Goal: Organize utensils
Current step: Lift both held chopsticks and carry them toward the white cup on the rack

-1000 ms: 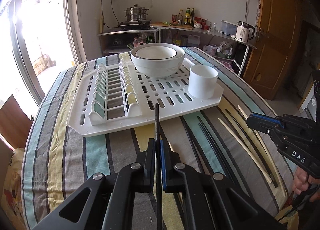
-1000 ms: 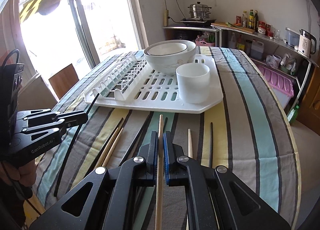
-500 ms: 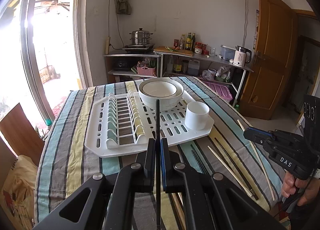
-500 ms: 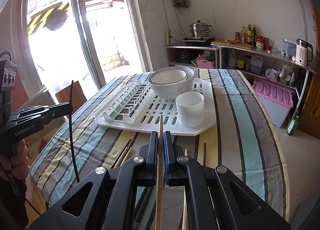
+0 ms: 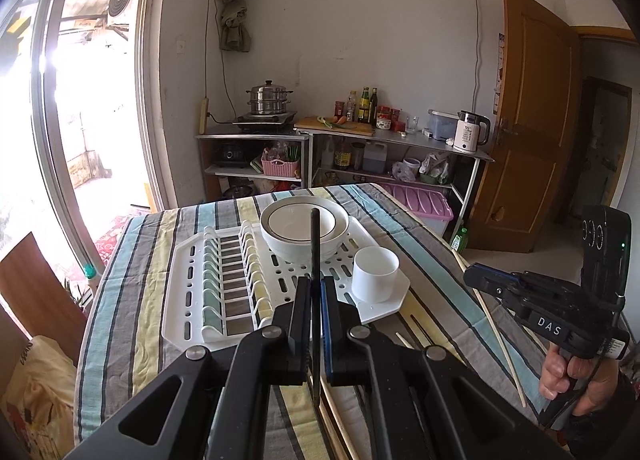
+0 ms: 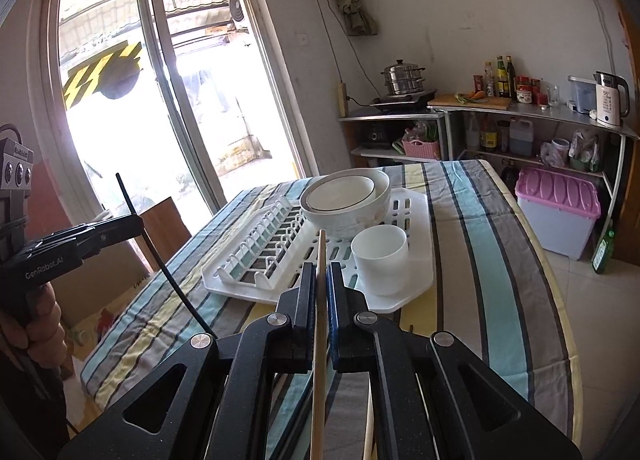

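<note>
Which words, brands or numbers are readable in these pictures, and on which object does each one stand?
"DAS": on the right gripper, side of its body.
"GenRobot.AI": on the left gripper, side of its body.
"55": on the white kettle; smaller print below is unreadable.
Bottle and jar labels on the shelf: too small to read.

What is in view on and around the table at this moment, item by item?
Black chopstick: one, black, clamped in left gripper.
Wooden chopstick: one, pale, clamped in right gripper.
Loose chopsticks: several, pale, on the cloth near the rack.
Drying rack: one, white, mid-table.
Bowls: two nested, white, on rack.
Cup: one, white, on rack.
Tablecloth: one, striped.
Kettle: one, white, on shelf.
Left gripper, right gripper: black, hand-held.
</note>
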A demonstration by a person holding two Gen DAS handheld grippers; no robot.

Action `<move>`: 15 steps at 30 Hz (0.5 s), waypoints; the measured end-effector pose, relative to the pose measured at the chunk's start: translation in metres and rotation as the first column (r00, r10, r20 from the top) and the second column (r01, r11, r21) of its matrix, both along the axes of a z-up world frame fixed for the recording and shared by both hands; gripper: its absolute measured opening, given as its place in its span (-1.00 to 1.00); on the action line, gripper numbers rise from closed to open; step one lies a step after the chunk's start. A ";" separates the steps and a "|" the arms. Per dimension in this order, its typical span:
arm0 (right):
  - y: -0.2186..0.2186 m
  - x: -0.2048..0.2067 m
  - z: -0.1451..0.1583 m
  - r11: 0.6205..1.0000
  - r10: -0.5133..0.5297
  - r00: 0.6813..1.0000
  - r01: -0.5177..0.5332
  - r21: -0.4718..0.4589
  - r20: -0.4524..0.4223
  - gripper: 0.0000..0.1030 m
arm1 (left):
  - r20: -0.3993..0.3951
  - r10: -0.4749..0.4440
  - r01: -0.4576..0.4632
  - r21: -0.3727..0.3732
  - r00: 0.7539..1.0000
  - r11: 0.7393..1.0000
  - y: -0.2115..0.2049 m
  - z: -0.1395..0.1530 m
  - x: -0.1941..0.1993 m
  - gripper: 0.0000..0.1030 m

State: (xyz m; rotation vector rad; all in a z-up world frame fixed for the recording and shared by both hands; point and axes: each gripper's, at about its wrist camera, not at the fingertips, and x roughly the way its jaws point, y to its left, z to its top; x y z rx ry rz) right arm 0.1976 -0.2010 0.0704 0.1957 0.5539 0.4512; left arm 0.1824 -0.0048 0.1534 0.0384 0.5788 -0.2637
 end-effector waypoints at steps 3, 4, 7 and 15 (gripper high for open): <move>-0.004 0.011 0.004 1.000 0.000 1.000 0.000 0.015 0.013 -0.90 | 0.003 -0.019 0.019 -0.008 1.000 1.000 -0.009 0.008 0.014 -0.92; -0.005 0.015 0.006 1.000 -0.005 1.000 0.005 0.017 0.016 -0.90 | 0.008 -0.025 0.025 -0.010 1.000 1.000 -0.013 0.011 0.020 -0.92; -0.011 0.023 0.009 0.999 -0.005 1.000 0.004 0.043 0.025 -0.90 | 0.017 -0.036 0.036 -0.015 0.999 0.999 -0.022 0.018 0.032 -0.92; -0.016 0.024 -0.002 0.997 0.015 1.000 -0.014 0.076 -0.008 -0.90 | 0.014 -0.068 0.068 -0.026 0.998 0.997 -0.033 0.014 0.038 -0.91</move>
